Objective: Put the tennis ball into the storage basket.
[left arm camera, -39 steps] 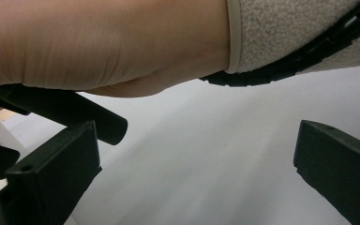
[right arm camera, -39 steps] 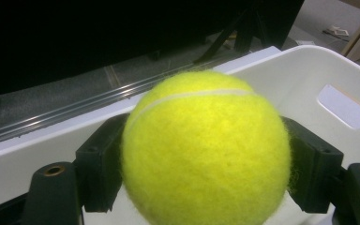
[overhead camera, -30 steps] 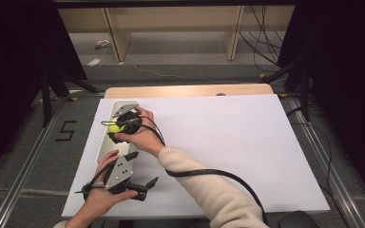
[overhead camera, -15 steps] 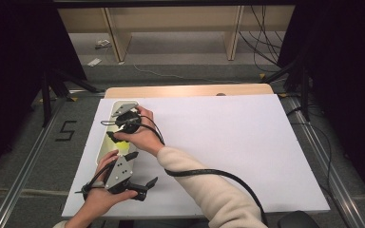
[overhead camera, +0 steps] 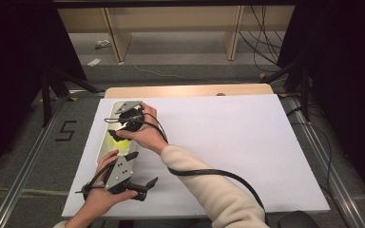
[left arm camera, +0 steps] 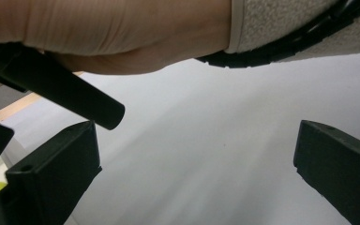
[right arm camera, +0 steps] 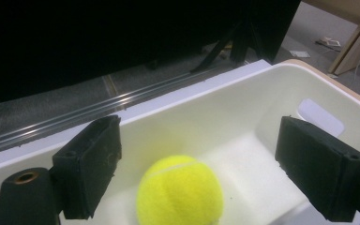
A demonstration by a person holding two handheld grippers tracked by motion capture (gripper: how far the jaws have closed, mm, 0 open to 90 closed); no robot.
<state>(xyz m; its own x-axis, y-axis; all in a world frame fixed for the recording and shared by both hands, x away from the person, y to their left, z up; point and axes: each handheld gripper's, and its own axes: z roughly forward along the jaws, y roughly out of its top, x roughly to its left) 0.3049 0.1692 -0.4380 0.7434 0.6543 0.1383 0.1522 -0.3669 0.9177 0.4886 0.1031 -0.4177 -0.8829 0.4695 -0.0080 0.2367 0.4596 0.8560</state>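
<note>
The right hand-held gripper [right arm camera: 197, 164] hangs over the white bin [right arm camera: 243, 108], which stands at the left edge of the counter [overhead camera: 228, 142], towards the far left corner. Its jaws have just been opening and now stand wide apart. The yellow tennis ball [right arm camera: 180, 192] lies on the floor of the bin between and below the two pads [right arm camera: 91, 164], and neither pad presses on it. In the high view the ball [overhead camera: 115, 137] shows as a yellow patch inside the bin [overhead camera: 105, 142], just beside the right hand [overhead camera: 145, 135]. The left hand-held gripper [overhead camera: 142, 183] rests near the front left corner of the counter, just beside the near end of the bin. Its jaws are open, with nothing between them except the white surface, and the right forearm [left arm camera: 122, 33] crosses above it.
</note>
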